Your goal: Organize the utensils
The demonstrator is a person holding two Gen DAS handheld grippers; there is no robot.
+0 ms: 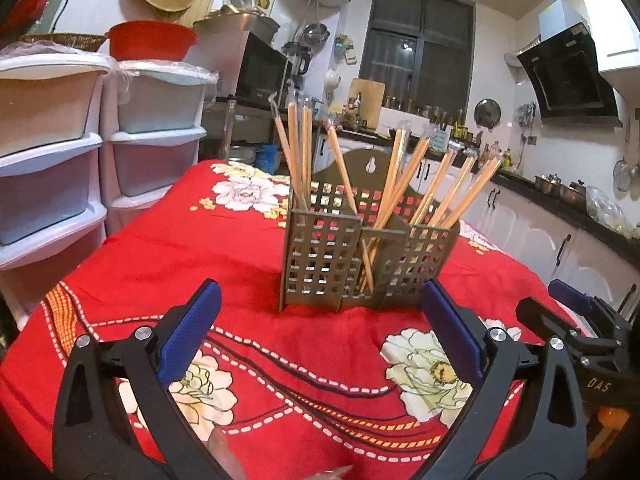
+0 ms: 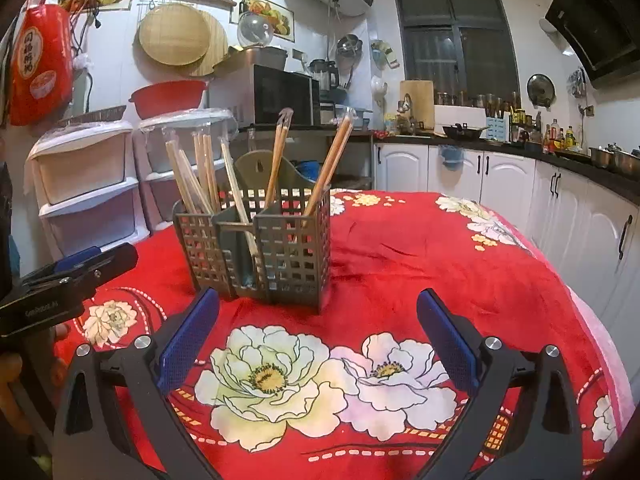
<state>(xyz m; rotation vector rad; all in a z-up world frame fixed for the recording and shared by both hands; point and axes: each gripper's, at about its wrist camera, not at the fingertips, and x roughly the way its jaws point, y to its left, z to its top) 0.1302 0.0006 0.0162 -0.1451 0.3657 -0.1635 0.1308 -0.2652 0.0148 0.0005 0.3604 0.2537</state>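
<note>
Home kitchen, as I find it.
I note a range hood (image 1: 568, 76), microwave (image 2: 286, 94), white cabinets (image 2: 452, 168) and cookware on the counter (image 2: 580, 160).

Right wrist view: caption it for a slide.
Open right gripper before a grey utensil holder of chopsticks on a red floral cloth.

Red tablecloth (image 2: 400, 248) with white peonies, grey-brown lattice caddy (image 2: 256, 248), pale wooden chopsticks (image 1: 400, 184).

Two hand-held grippers — both empty
Left gripper (image 1: 320, 308) jaws spread wide; right gripper (image 2: 318, 312) likewise, just beside it.
</note>
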